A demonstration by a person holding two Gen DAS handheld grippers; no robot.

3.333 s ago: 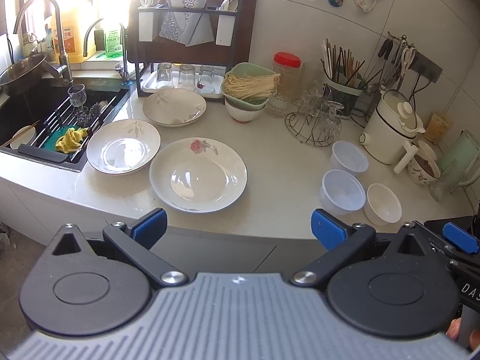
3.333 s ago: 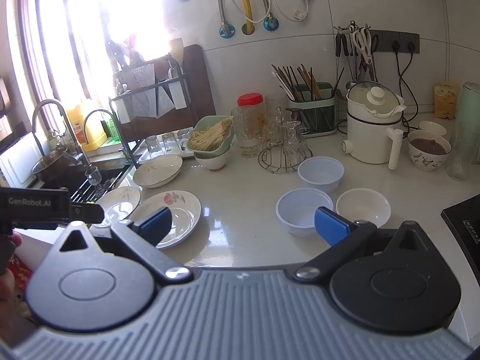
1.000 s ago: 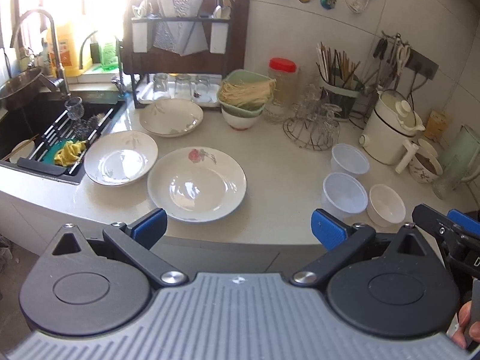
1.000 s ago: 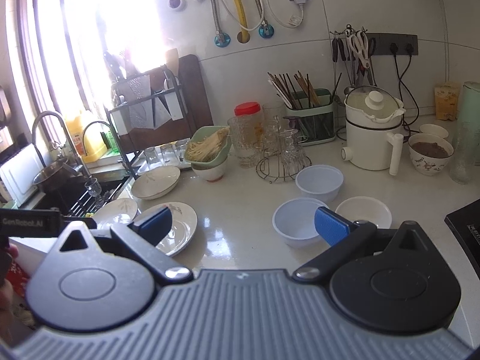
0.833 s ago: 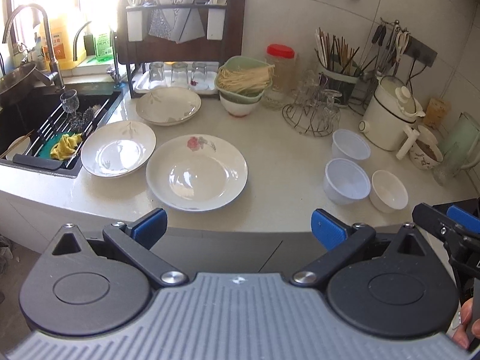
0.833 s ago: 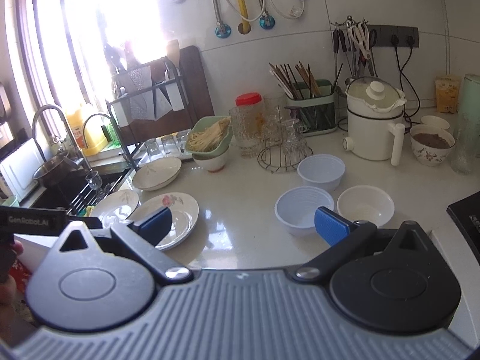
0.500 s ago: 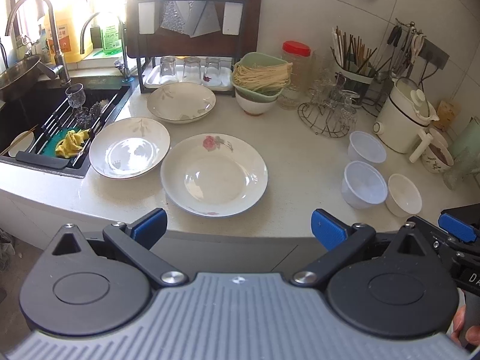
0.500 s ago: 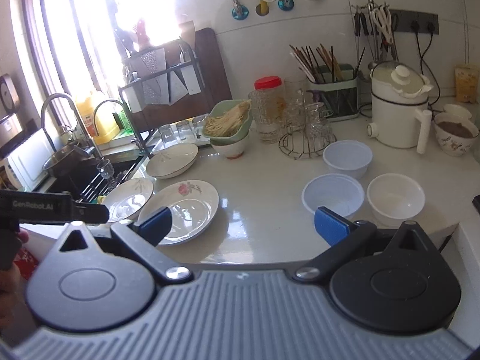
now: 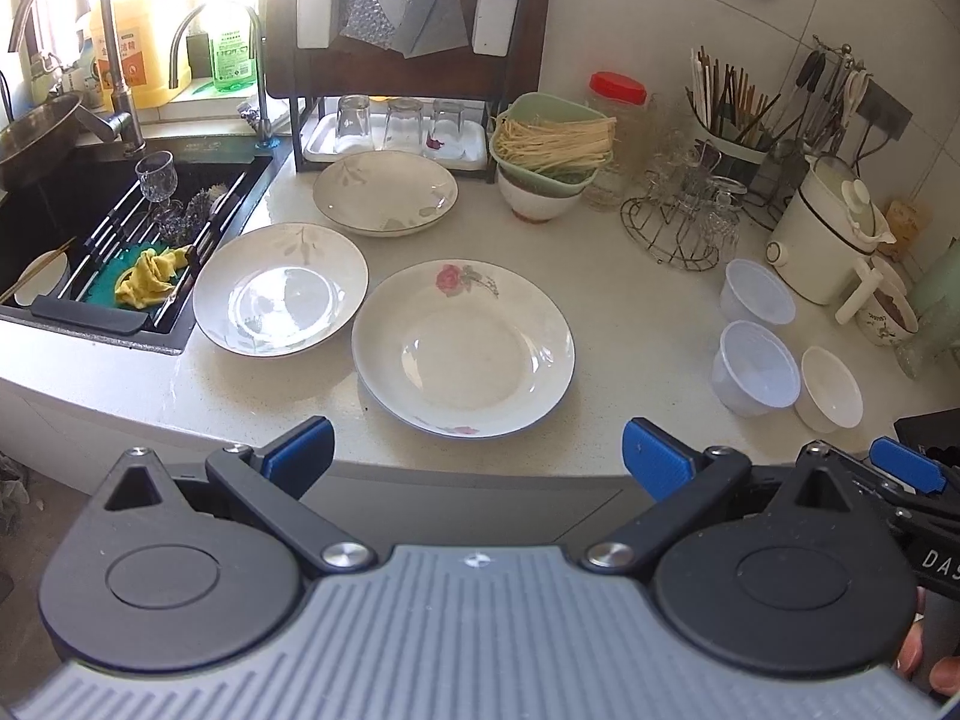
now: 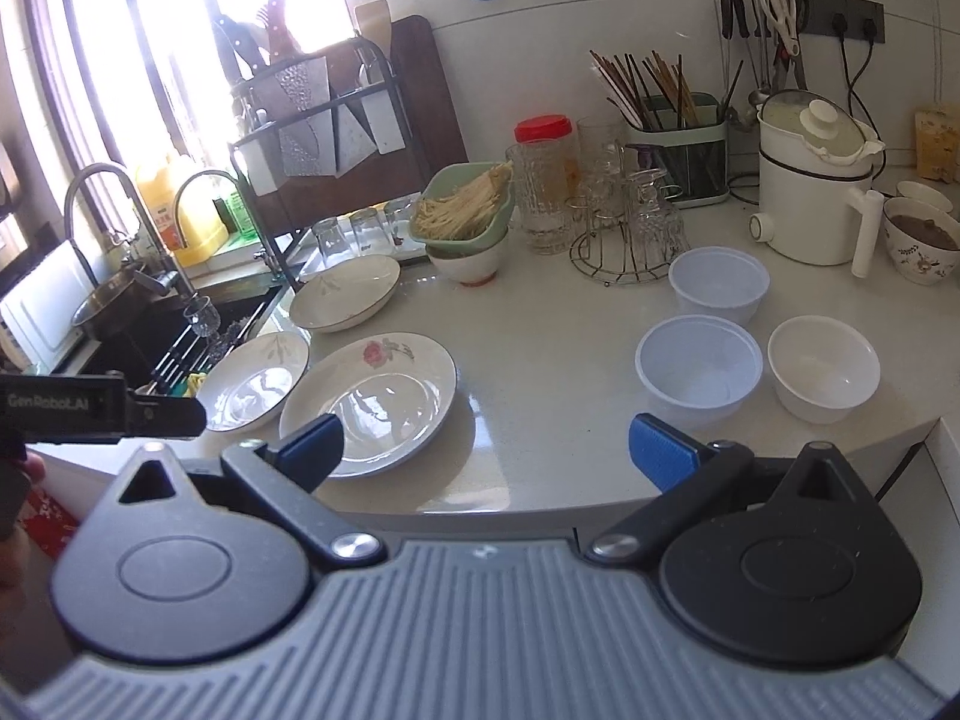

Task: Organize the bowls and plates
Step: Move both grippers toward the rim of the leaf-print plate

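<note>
Through the left wrist view, my left tongs (image 9: 474, 456) hang wide apart and empty at the tabletop (image 9: 612, 300) edge, just short of the rose plate (image 9: 463, 348); the leaf plate (image 9: 281, 297) touches its left rim and a third plate (image 9: 385, 193) sits behind. I'd slide one finger under the near rim and lift level. Through the right wrist view, my right tongs (image 10: 483, 450) gape empty too, with two plastic bowls (image 10: 699, 369) and a white bowl (image 10: 823, 377) ahead; nesting those calls for a gentle rim pinch.
</note>
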